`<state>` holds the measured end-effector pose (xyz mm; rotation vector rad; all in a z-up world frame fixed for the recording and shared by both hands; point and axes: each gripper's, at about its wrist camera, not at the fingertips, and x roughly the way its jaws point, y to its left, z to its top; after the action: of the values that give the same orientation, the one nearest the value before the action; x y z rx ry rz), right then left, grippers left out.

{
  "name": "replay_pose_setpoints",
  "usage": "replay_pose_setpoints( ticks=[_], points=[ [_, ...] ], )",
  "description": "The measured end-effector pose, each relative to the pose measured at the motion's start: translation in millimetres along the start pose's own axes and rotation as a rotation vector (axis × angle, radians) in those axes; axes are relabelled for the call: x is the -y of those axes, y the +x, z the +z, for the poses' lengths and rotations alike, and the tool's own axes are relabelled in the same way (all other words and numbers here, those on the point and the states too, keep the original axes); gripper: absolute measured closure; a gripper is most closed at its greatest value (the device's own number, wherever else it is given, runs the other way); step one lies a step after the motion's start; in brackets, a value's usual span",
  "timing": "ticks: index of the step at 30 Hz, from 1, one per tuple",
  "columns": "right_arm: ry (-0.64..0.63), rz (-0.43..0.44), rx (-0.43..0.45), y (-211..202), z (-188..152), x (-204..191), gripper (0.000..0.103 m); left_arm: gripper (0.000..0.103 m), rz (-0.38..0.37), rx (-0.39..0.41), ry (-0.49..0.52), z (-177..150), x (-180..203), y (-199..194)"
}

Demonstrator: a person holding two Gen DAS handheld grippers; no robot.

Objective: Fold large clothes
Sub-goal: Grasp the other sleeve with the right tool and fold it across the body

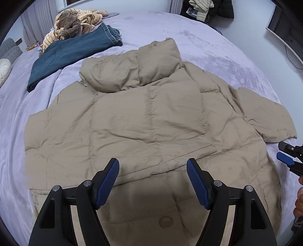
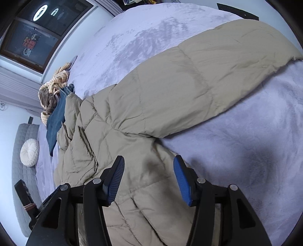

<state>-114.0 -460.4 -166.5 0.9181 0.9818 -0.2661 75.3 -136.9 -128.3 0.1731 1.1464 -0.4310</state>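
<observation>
A beige puffer jacket (image 1: 144, 121) lies spread flat, back up, on the lavender bed cover (image 1: 217, 49), collar away from me, one sleeve (image 1: 265, 115) out to the right. My left gripper (image 1: 153, 166) is open and empty, just above the jacket's lower back. My right gripper (image 2: 149, 166) is open and empty, over the jacket's side near the armpit; the sleeve (image 2: 198, 75) stretches away up and right. The right gripper also shows at the right edge of the left wrist view (image 1: 286, 153).
Folded dark jeans (image 1: 72, 54) and a striped tan garment (image 1: 75, 22) lie at the bed's far left. A round white cushion (image 2: 29, 152) rests against the grey headboard (image 2: 22, 170). Coats (image 1: 208, 7) hang beyond the bed. A window (image 2: 41, 28) is on the wall.
</observation>
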Motion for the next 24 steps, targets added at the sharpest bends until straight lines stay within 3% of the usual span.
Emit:
replay_pose_setpoints(
  ticks=[1,4,7,9,13,19,21,24],
  points=[
    [0.012,0.003,0.002,-3.0,2.4,6.7,0.04,0.0,0.0,0.004,0.0,0.4,5.9,-0.9],
    [0.045,0.009,0.01,-13.1,10.0,26.2,0.034,0.0,0.009,0.044,0.013,1.6,23.4,-8.2],
    [0.083,0.011,0.039,-27.3,19.9,50.2,0.025,0.0,0.009,0.021,0.03,5.3,38.8,-7.3],
    [0.113,0.008,0.064,-36.7,27.4,67.6,0.024,0.0,0.007,0.001,0.029,8.0,47.5,-4.6],
    [0.243,0.012,0.139,-53.6,46.3,114.6,0.014,0.0,0.001,-0.032,0.024,12.8,60.2,7.1],
    [0.421,0.082,0.24,-60.6,74.0,171.9,0.012,0.0,-0.027,-0.069,0.03,12.0,79.4,17.2],
    [0.453,0.116,0.274,-59.8,83.9,182.8,0.0,0.0,-0.024,-0.061,0.028,13.2,85.4,16.5],
    [0.506,0.164,0.311,-57.3,100.0,194.0,0.0,0.0,-0.019,-0.051,0.028,15.6,93.0,16.0]
  ],
)
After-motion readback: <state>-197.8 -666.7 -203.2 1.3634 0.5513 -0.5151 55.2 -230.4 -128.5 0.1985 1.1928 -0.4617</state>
